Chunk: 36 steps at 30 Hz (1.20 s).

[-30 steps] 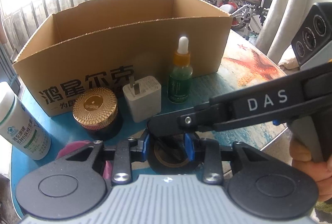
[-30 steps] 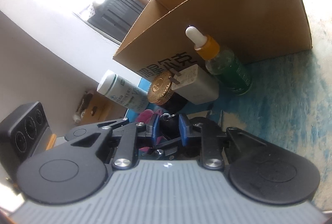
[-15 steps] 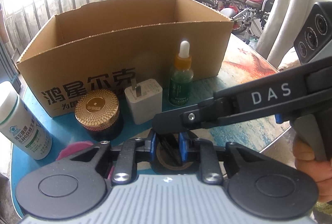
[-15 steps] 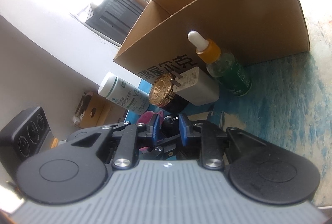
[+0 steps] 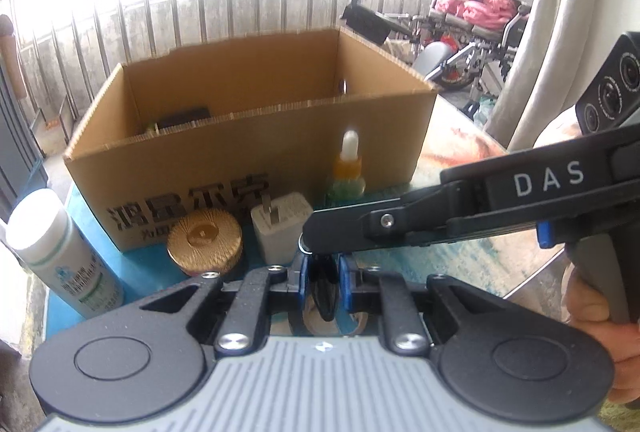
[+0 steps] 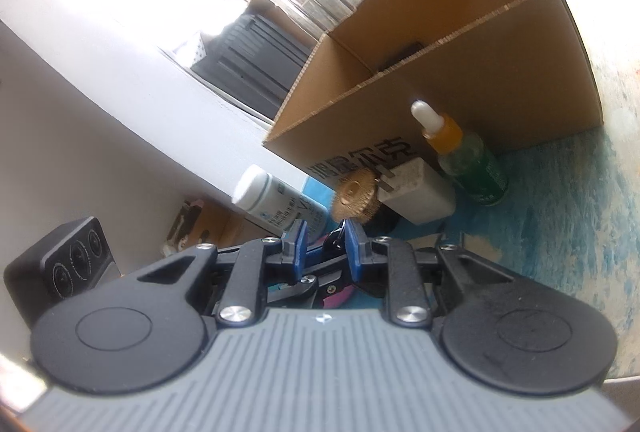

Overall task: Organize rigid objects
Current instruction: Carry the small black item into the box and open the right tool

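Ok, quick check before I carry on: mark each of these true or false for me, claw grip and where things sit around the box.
1. The left claw is shut on the black tape roll. True.
2. The dropper bottle lies inside the cardboard box. False: it stands upright on the table in front of the box.
3. The white charger sits between the gold-lidded jar and the dropper bottle. True.
4. The cardboard box is empty. False: a dark item shows inside it.
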Tool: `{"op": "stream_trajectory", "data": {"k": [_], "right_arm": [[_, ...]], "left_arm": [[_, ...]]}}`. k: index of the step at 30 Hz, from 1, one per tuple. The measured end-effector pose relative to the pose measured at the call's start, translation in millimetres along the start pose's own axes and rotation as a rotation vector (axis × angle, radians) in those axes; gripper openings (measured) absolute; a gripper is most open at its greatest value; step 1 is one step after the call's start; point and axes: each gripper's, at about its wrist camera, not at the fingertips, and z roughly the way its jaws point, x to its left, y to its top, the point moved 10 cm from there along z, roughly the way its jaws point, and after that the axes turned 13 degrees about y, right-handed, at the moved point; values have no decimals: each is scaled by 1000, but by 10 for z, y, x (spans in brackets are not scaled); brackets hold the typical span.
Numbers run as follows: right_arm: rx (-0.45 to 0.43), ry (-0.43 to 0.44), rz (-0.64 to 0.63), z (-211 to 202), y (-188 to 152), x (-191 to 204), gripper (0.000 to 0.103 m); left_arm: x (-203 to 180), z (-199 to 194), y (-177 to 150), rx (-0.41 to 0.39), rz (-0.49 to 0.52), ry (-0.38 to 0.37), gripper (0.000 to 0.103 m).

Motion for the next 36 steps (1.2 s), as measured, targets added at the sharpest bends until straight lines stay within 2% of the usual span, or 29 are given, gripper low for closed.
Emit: {"op": "stream_trajectory", "data": {"k": [10, 17, 21, 26, 31, 36], "right_arm": [[-54, 70, -107, 28, 439, 555, 20], [-26, 68, -162, 265, 873, 719, 20], [32, 21, -153, 482, 1163, 618, 20], [120, -44, -44, 814, 1531, 261, 20], [217, -100, 80, 1228, 1751, -175, 21], [282, -148, 181, 1561, 1774, -560, 21]], "left_arm": [[224, -387, 528, -123, -32, 43, 17], [406, -400, 926, -140, -63, 112, 17], [534, -181, 1134, -89, -92, 115, 17], [684, 245, 1337, 3, -122, 115, 17], [880, 772, 1343, 153, -163, 107, 16], [1040, 1258, 1290, 274, -174, 132, 16]]}}
